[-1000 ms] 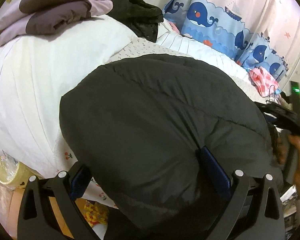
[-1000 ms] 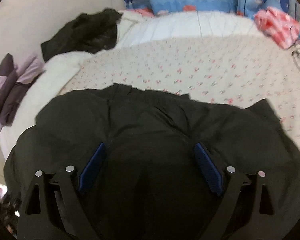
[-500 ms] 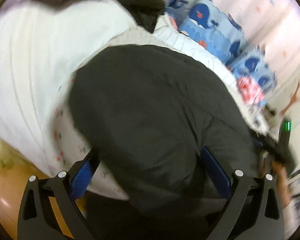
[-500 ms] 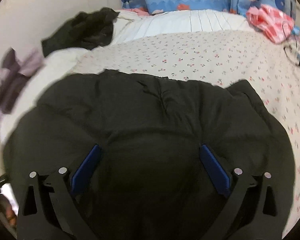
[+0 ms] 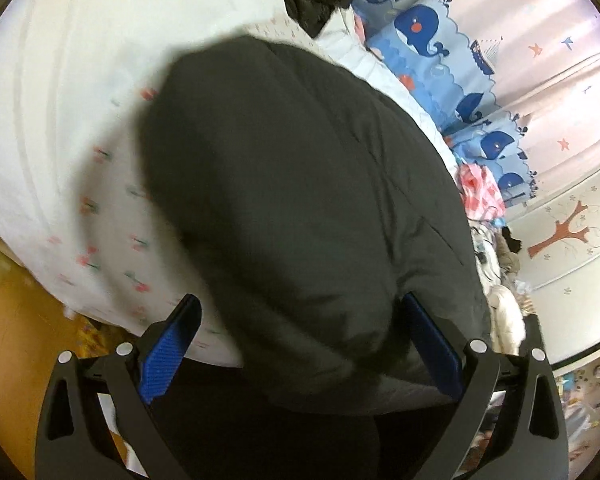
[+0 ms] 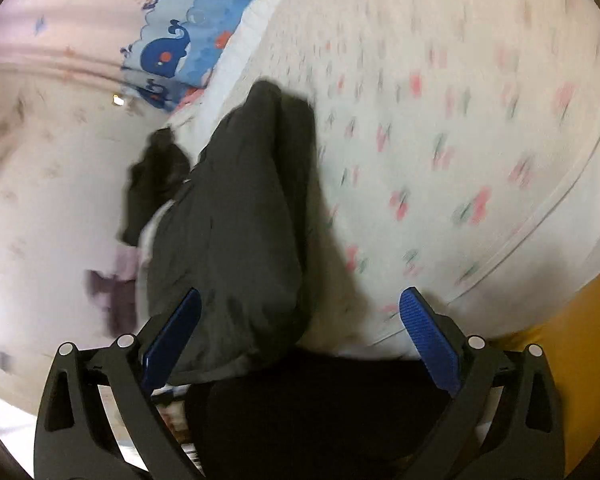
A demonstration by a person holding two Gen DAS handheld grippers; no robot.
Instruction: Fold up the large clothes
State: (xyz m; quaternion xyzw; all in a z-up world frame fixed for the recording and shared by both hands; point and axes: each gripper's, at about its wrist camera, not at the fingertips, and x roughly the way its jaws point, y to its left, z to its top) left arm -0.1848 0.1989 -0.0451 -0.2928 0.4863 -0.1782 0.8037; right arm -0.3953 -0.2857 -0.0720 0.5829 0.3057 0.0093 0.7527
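Where bed ends, dark jacket blocks view.

Dark padded puffy jacket, lying bunched on floral bedsheet, bulk stretching toward one o'clock.

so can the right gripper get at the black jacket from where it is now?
Probably yes. The right gripper is open, and the jacket lies on the bed just ahead, its near edge by the left finger. Nothing sits in the way.
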